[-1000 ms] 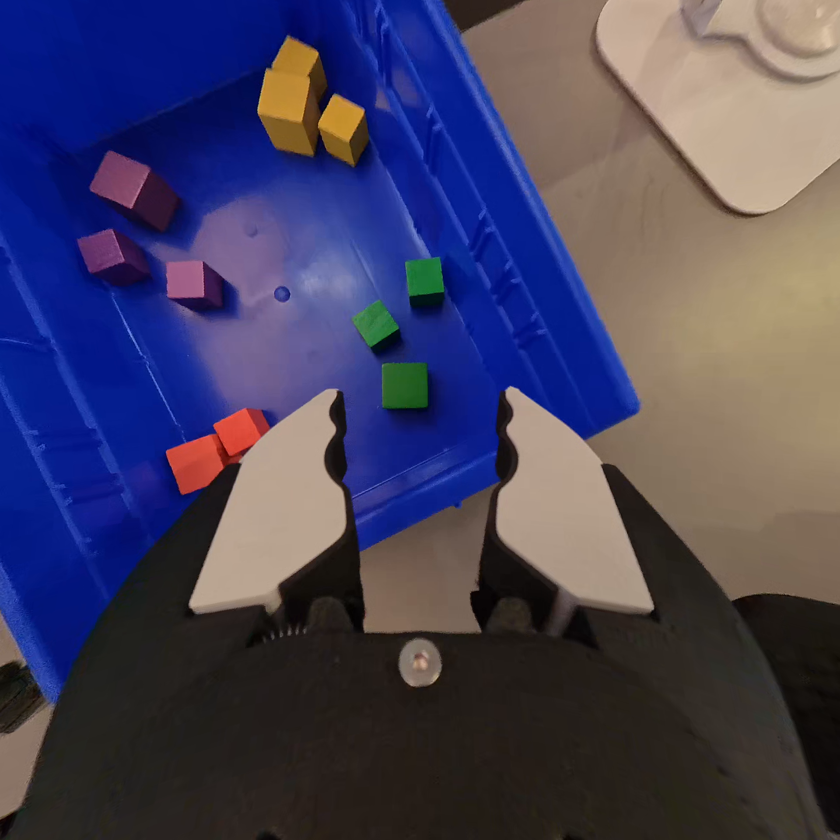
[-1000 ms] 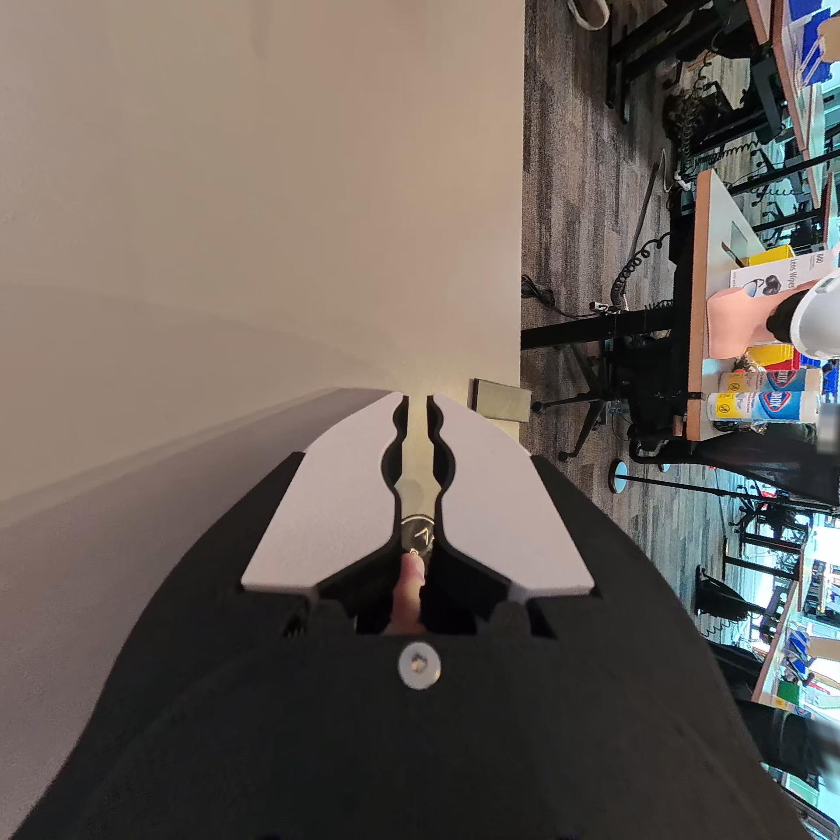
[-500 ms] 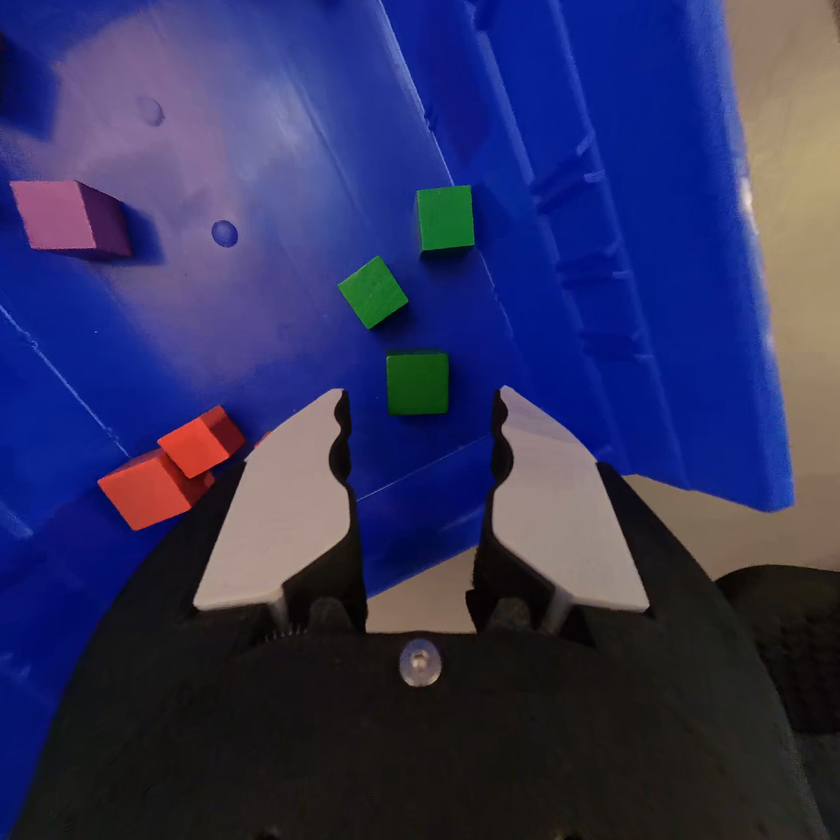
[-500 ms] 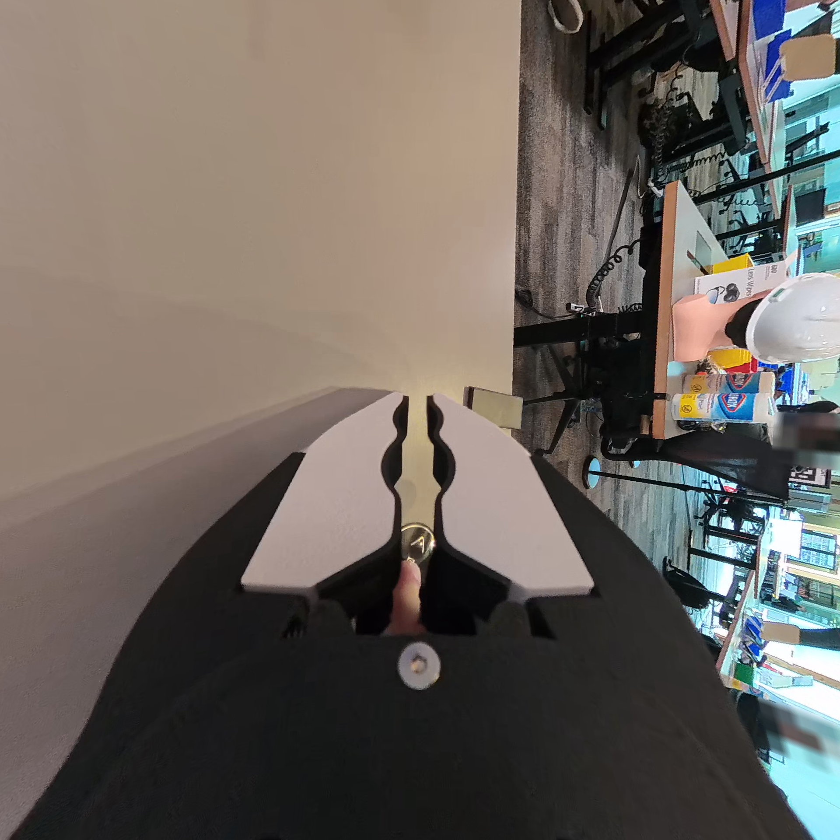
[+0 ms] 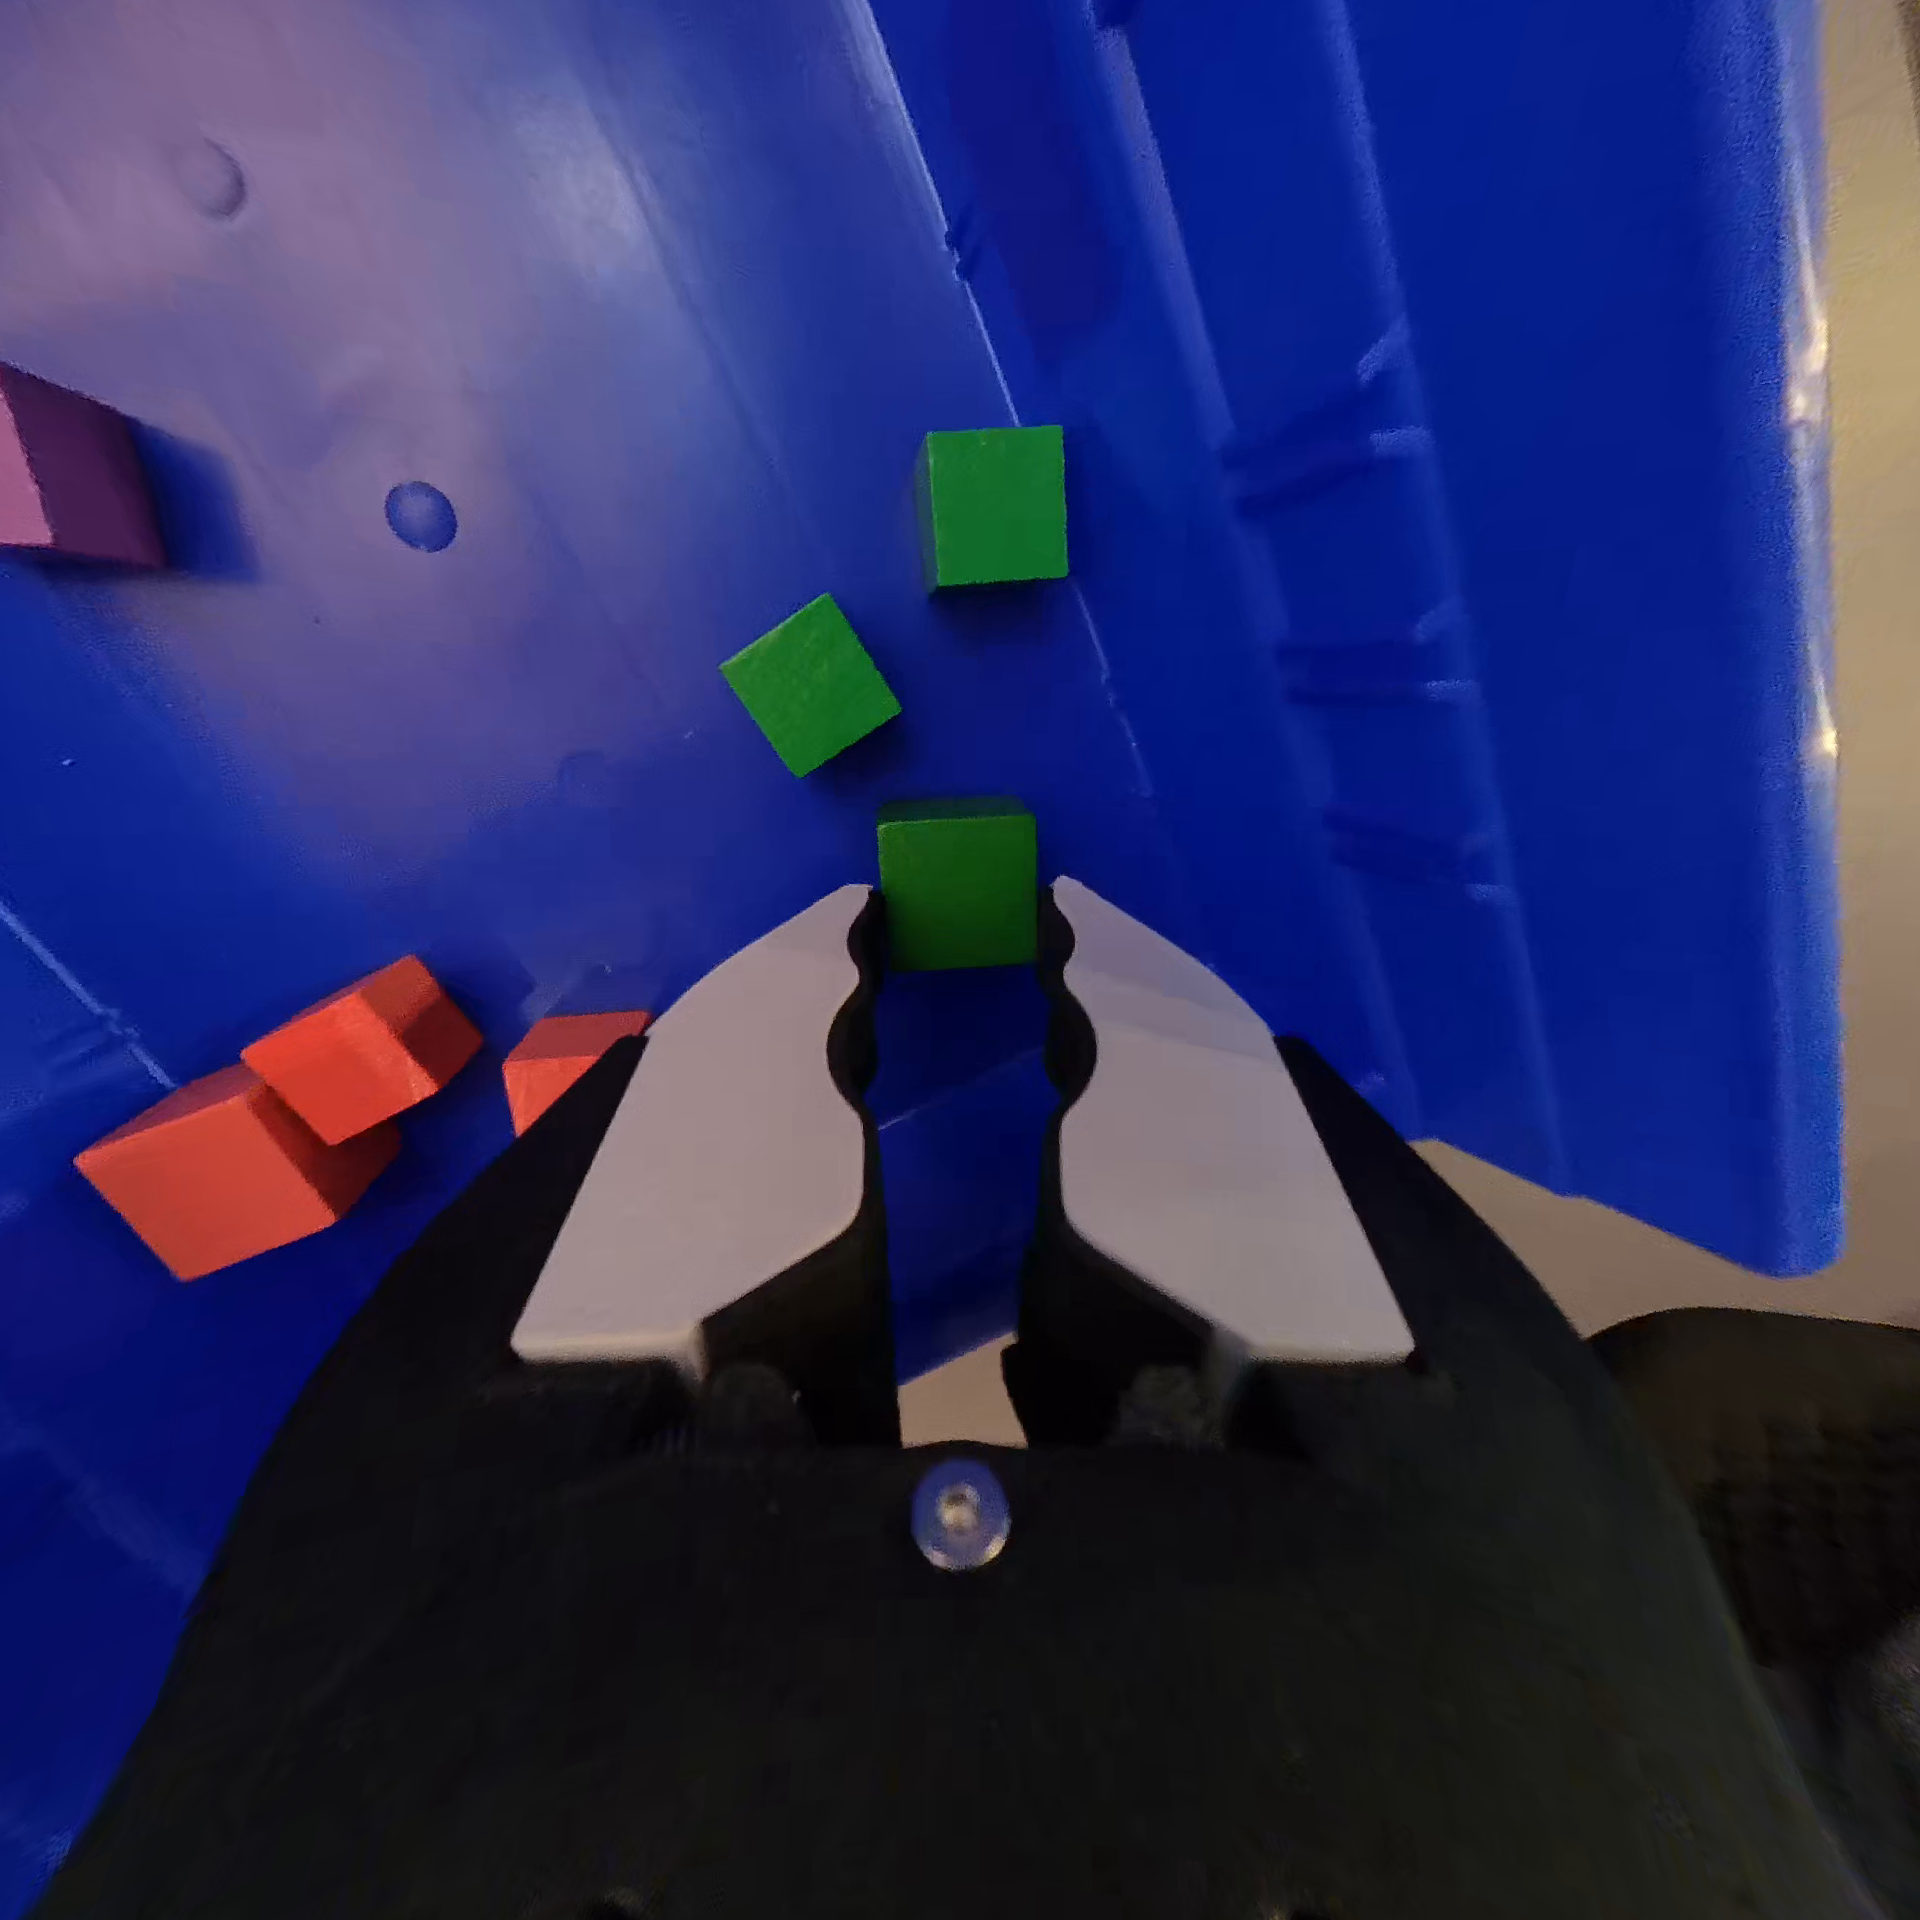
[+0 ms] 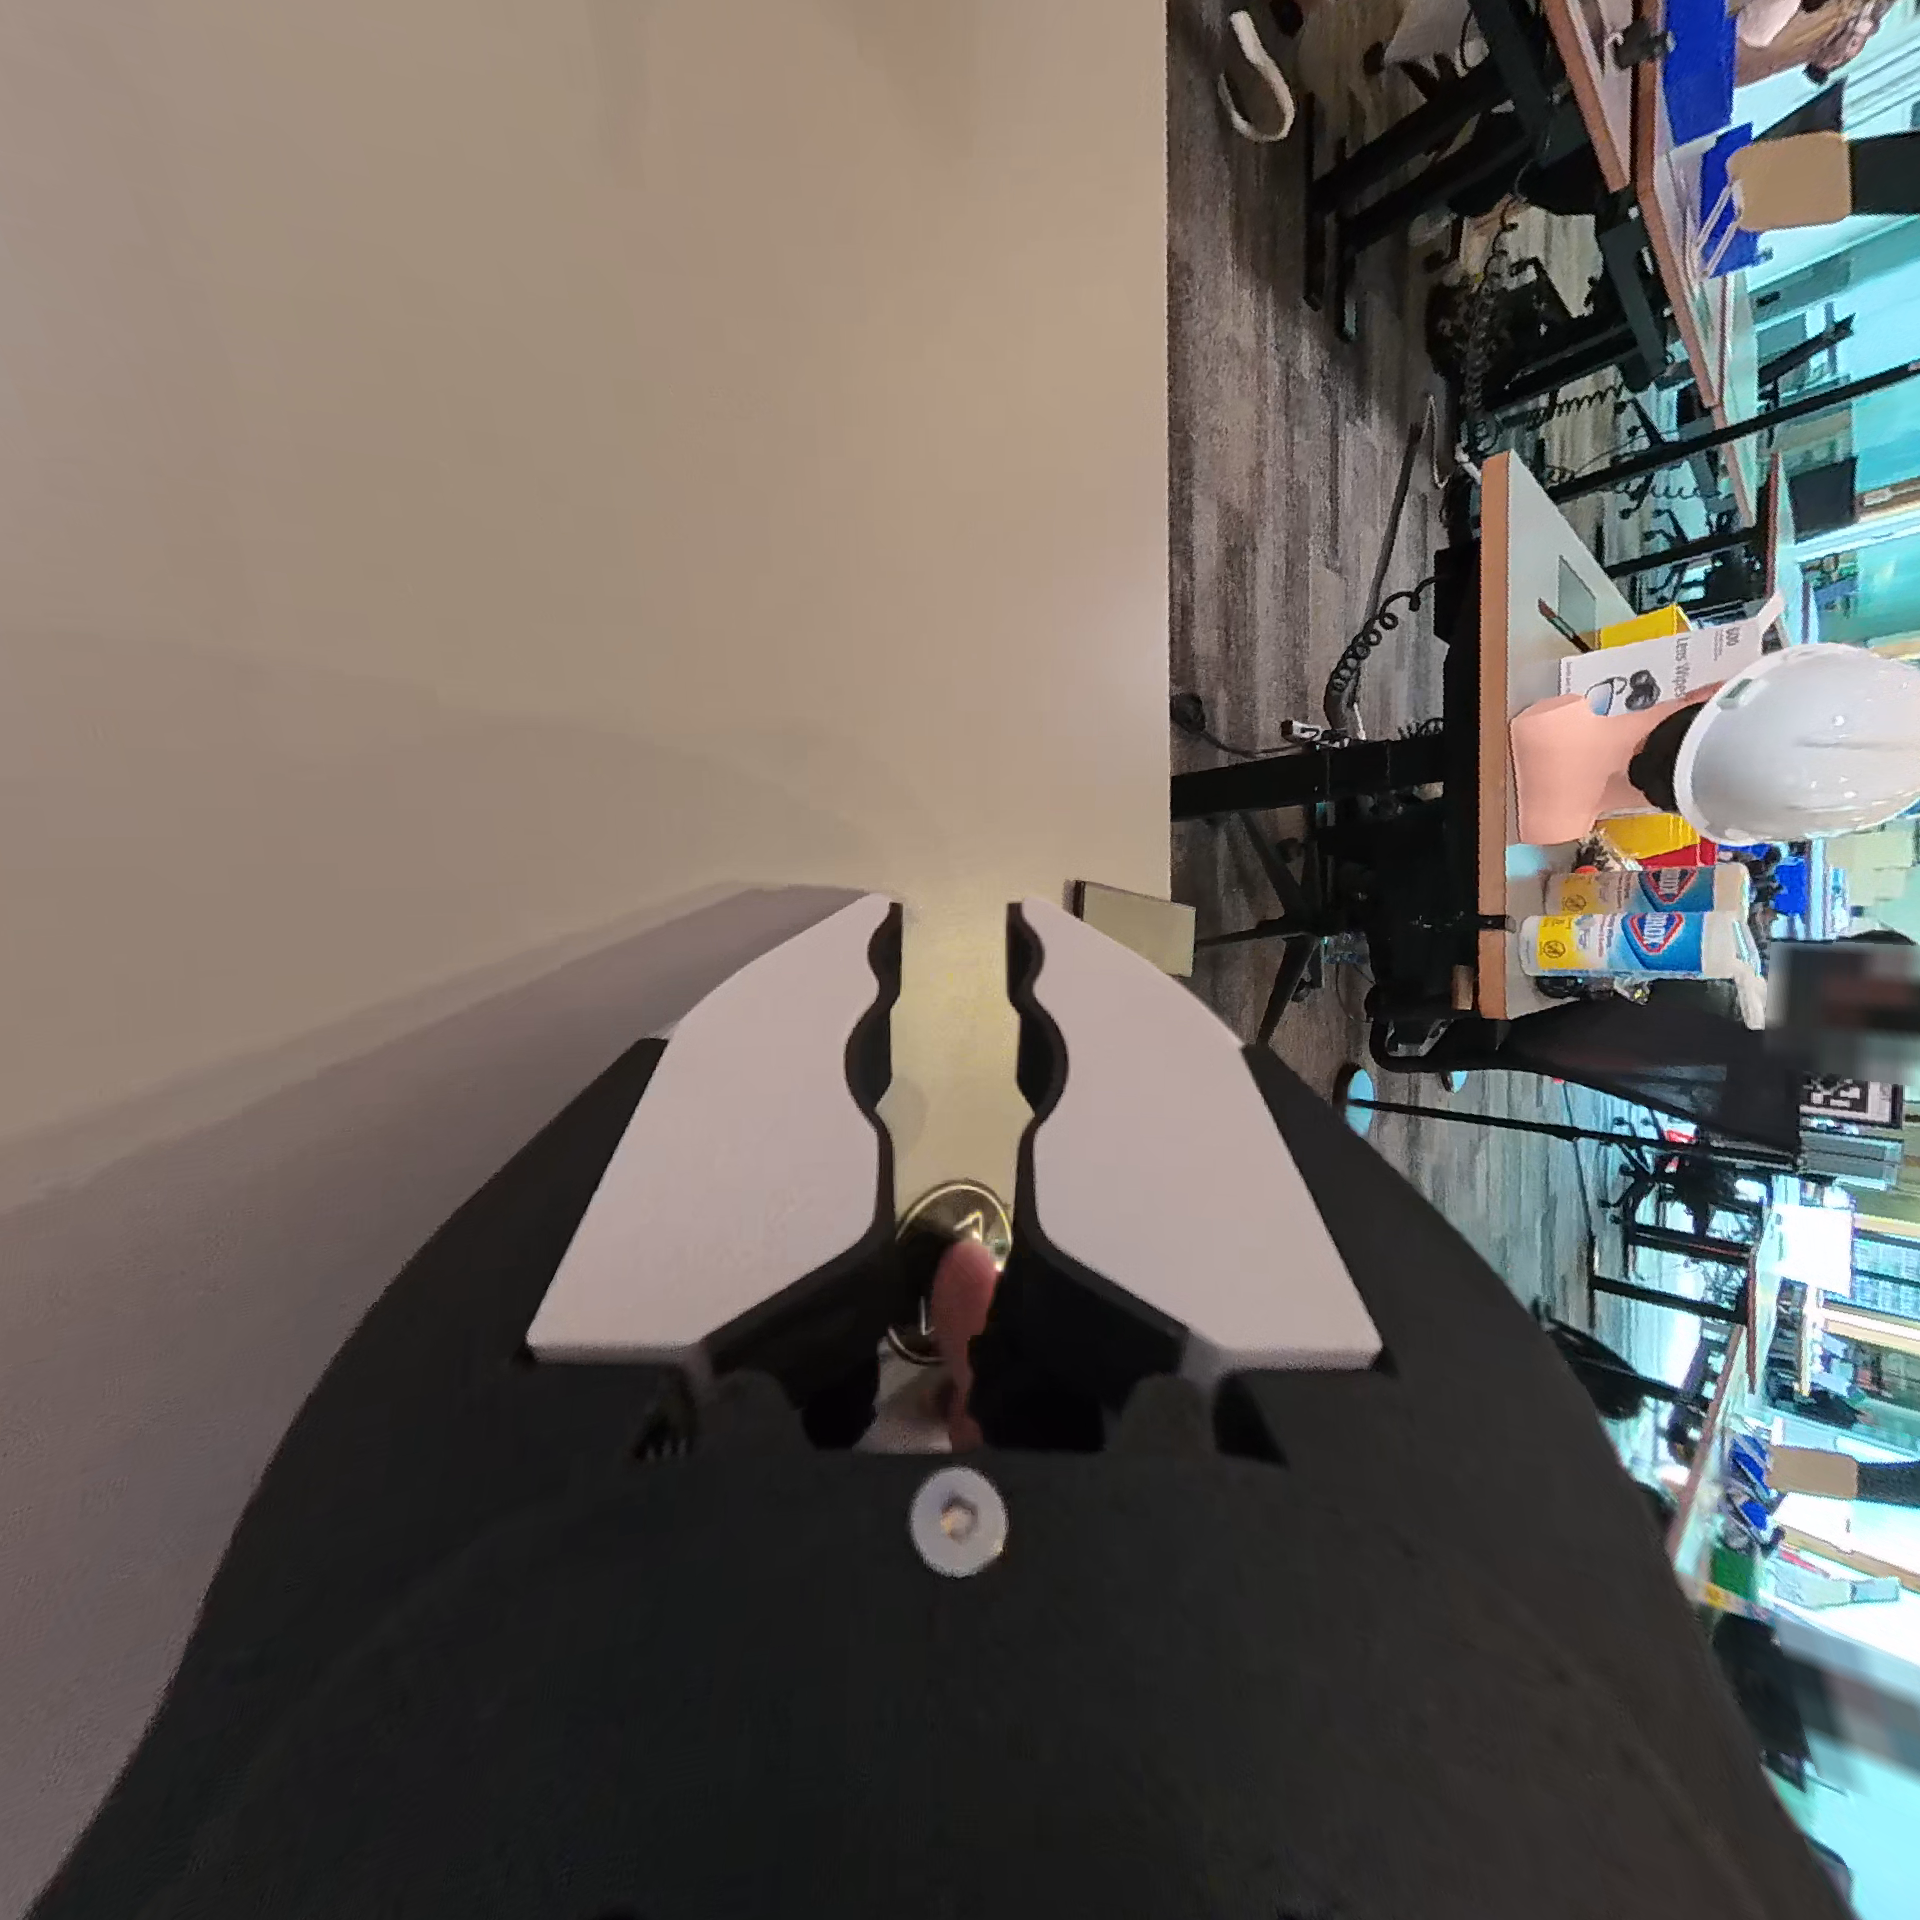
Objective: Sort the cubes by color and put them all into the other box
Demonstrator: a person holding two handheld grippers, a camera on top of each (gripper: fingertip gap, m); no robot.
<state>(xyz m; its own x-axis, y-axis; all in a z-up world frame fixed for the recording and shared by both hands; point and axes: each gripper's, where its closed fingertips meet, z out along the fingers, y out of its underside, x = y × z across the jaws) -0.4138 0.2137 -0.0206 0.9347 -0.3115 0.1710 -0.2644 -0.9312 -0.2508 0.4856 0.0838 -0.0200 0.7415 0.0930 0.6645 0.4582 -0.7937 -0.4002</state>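
Your left tool (image 5: 957, 899) is clamped on a green cube (image 5: 957, 883) near the blue box's (image 5: 1455, 520) right wall; your right tool (image 6: 954, 914) stands apart, bare.

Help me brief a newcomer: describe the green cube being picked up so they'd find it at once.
Look inside the blue box, along its ribbed side wall, where three green cubes lie in a loose line. The one meant is the green cube nearest the camera. Unlike the other two, it sits clamped between the left gripper's white fingertips.
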